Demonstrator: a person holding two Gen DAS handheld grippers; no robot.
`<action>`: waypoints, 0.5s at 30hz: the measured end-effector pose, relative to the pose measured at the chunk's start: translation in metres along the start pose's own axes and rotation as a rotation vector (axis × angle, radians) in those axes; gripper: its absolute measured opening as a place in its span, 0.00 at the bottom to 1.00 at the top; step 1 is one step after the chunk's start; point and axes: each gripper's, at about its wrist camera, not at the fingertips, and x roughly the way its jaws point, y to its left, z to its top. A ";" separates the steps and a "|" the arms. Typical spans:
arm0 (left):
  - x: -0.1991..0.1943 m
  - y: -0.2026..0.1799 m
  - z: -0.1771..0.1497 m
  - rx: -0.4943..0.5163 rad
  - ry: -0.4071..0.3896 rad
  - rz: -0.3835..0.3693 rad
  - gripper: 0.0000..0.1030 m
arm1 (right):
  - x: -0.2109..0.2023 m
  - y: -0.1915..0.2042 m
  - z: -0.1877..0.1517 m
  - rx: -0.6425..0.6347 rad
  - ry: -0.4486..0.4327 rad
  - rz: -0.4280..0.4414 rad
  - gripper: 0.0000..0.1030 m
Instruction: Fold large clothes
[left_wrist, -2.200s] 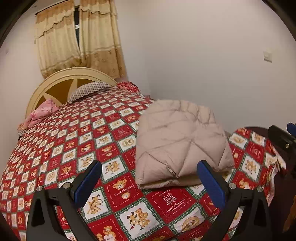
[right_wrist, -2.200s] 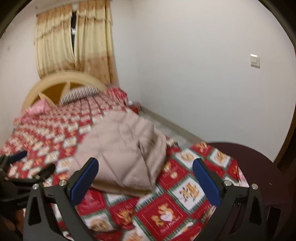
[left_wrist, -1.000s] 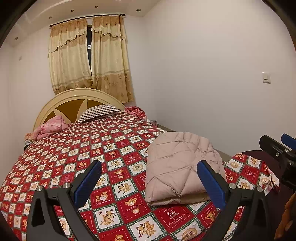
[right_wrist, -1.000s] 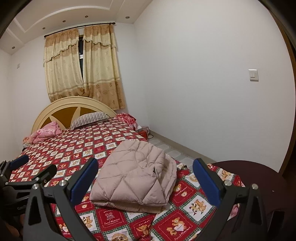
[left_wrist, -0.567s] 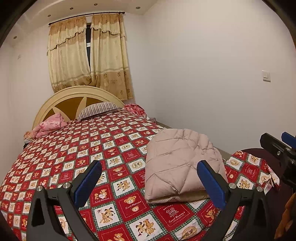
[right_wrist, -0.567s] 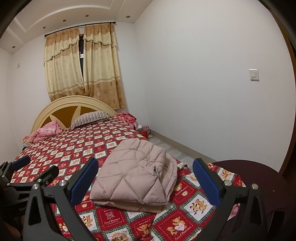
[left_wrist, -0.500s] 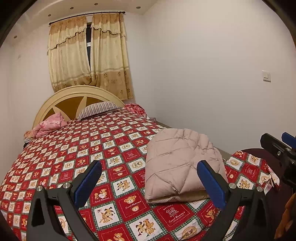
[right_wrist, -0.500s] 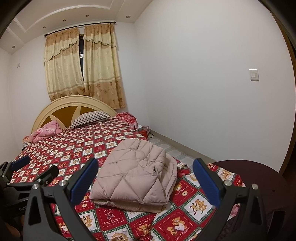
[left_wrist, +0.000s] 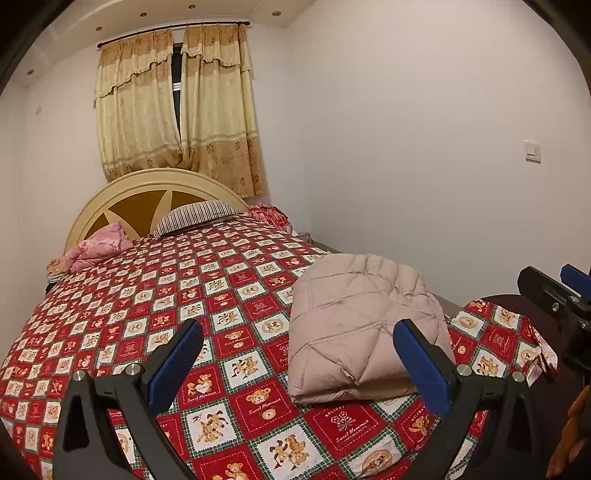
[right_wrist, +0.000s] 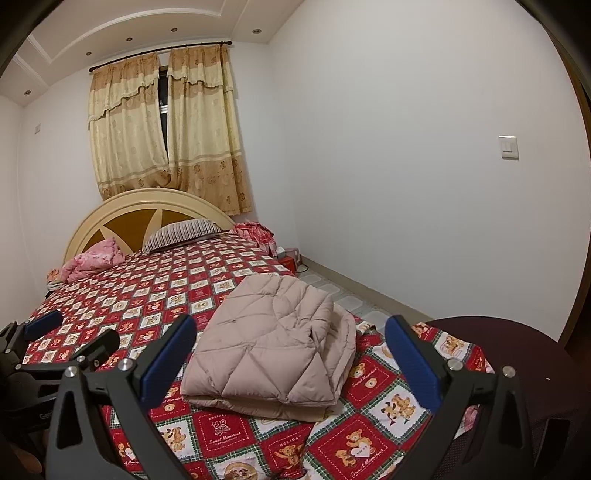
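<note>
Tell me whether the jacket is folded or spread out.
Folded: the jacket lies as a compact stack of layers on the bed, untouched by either gripper.

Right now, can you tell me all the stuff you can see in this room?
Puffy jacket: one, beige-pink, folded, lying on the bedspread near the foot of the bed.
Bedspread: one, red and white squares with teddy bears, covering the bed.
Headboard: one, cream and brown, rounded, under the window.
Striped pillow: one, brown and white, by the headboard.
Pink bundle: one, pink, left of the pillow.
Curtains: one pair, yellow, almost closed.
Light switch: one, white, on the right wall.
Left gripper: one, black with blue fingers, open, empty.
Right gripper: one, black with blue fingers, open, empty.
</note>
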 end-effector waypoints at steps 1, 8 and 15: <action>0.000 0.000 0.000 0.000 0.000 0.000 0.99 | 0.000 0.000 0.000 0.000 0.000 0.000 1.00; 0.001 -0.001 -0.002 0.003 0.004 0.008 0.99 | 0.000 0.002 -0.003 0.003 0.008 0.000 1.00; 0.009 0.008 -0.004 -0.010 0.018 0.048 0.99 | 0.002 0.002 -0.004 0.000 0.008 -0.006 1.00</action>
